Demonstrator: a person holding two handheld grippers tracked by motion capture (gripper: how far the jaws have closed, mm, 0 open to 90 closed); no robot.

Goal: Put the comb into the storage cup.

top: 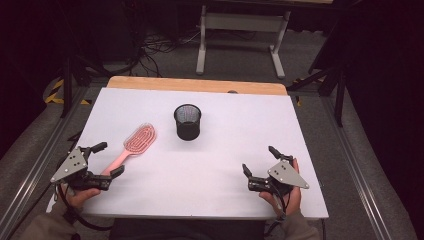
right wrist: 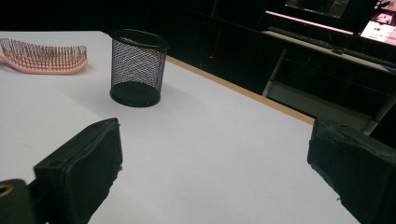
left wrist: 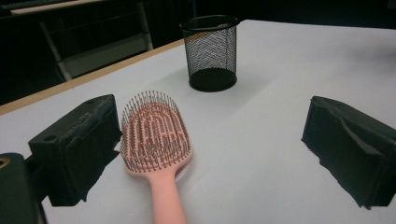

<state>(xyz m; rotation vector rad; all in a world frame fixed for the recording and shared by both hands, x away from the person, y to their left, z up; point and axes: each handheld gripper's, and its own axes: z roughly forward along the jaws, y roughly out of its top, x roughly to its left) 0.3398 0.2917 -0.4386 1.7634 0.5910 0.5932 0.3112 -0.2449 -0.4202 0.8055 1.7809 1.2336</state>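
A pink hairbrush [top: 135, 143] lies bristles up on the white table top [top: 215, 150], left of centre, its handle pointing toward the near left. A black mesh cup [top: 187, 121] stands upright near the middle. My left gripper [top: 109, 159] rests at the near left, open, with the brush handle lying between its jaws; the pads do not touch it. In the left gripper view the hairbrush [left wrist: 156, 140] sits just ahead, the mesh cup [left wrist: 211, 52] beyond it. My right gripper [top: 259, 159] rests at the near right, open and empty. The right gripper view has the mesh cup [right wrist: 137, 67] and the hairbrush [right wrist: 44, 56] farther off.
A wooden strip [top: 197, 85] runs along the table's far edge. Beyond it stands a white table frame [top: 242, 30] on a grey floor with cables. Metal rails [top: 360, 175] flank the table on both sides.
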